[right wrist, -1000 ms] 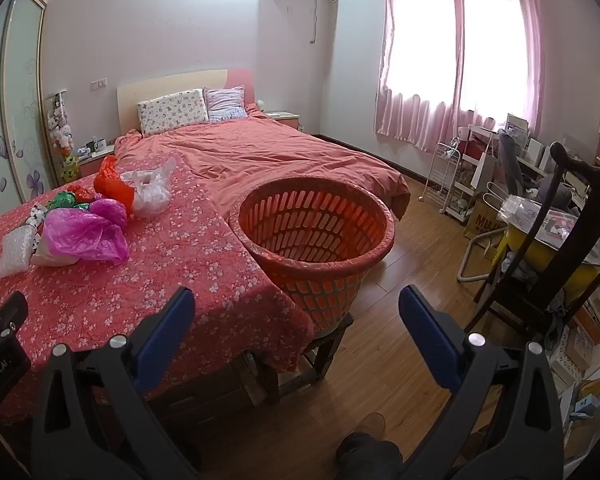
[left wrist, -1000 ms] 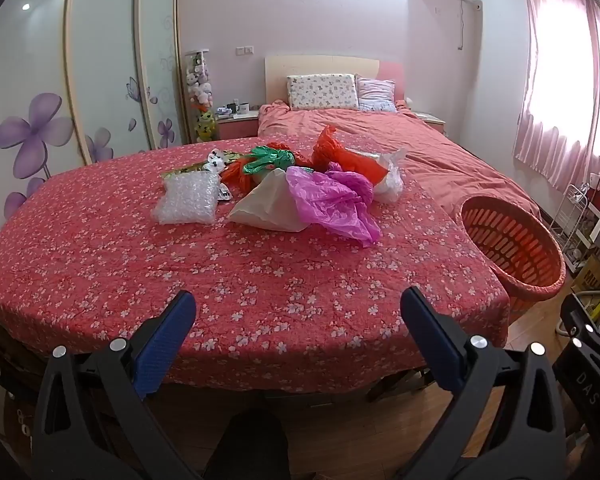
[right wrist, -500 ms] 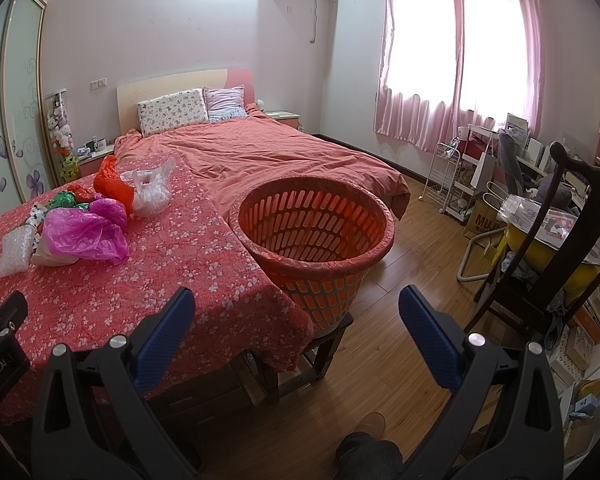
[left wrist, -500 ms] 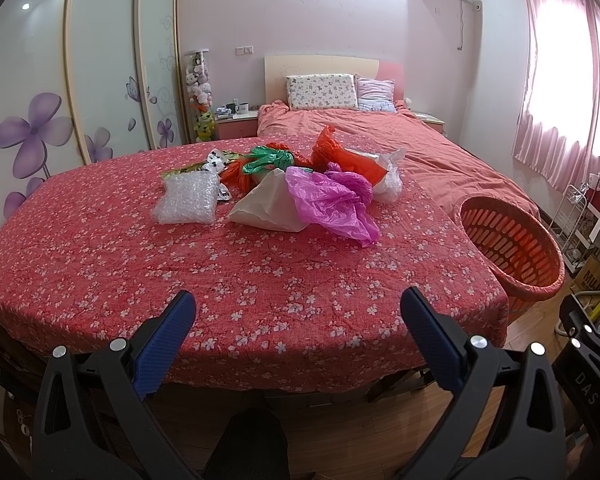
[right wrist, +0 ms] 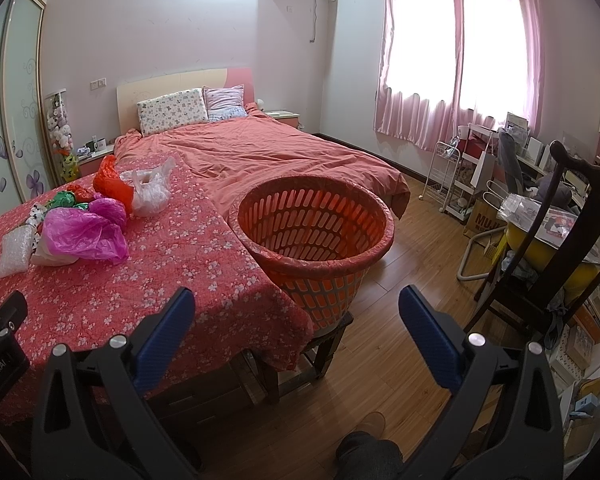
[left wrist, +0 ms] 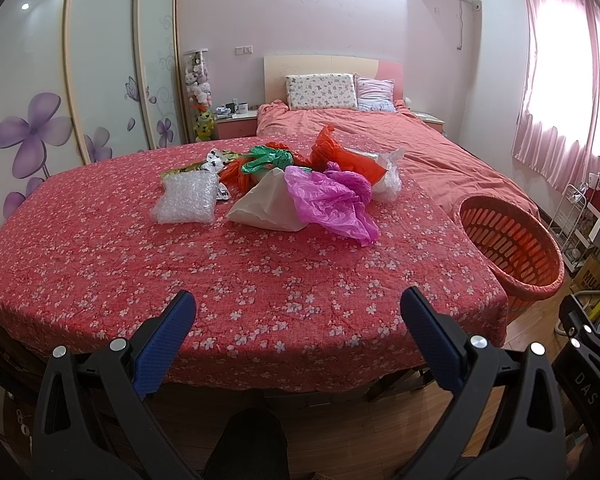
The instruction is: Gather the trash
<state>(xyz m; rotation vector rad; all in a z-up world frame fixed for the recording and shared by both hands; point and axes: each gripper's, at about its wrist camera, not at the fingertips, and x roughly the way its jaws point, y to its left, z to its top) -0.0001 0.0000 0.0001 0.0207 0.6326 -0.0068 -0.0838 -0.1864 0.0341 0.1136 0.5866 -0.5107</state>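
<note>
Left gripper [left wrist: 296, 312]: jaws spread wide, nothing between them, held low in front of the near edge of the counter [left wrist: 100, 264]. Right gripper [right wrist: 296, 312]: likewise wide open and empty, aimed past the counter corner toward the floor and the basket [right wrist: 312, 256].

Change over the last second: practically none. Both views match the earlier ones; neither gripper has closed on the pile, and no piece of trash has shifted. Judgement: the collecting has not started, this is the pause before the first reach.

Trash sits in one loose heap on the far middle of the flowered cloth, well apart from both grippers. Nearest pieces: bubble wrap [left wrist: 186, 202] on the left, a beige bag [left wrist: 266, 206], and a magenta bag [left wrist: 332, 200] draped partly over it. Behind them: a green bag [left wrist: 266, 158], a red bag [left wrist: 342, 156], a clear white bag [left wrist: 388, 178].

The basket stands just off the counter's right corner on a low stool, tilted toward the counter, and looks empty.

Likely first move: left gripper forward to the magenta bag or the bubble wrap. Thin film, so a pinch may drag its neighbours along.
</note>
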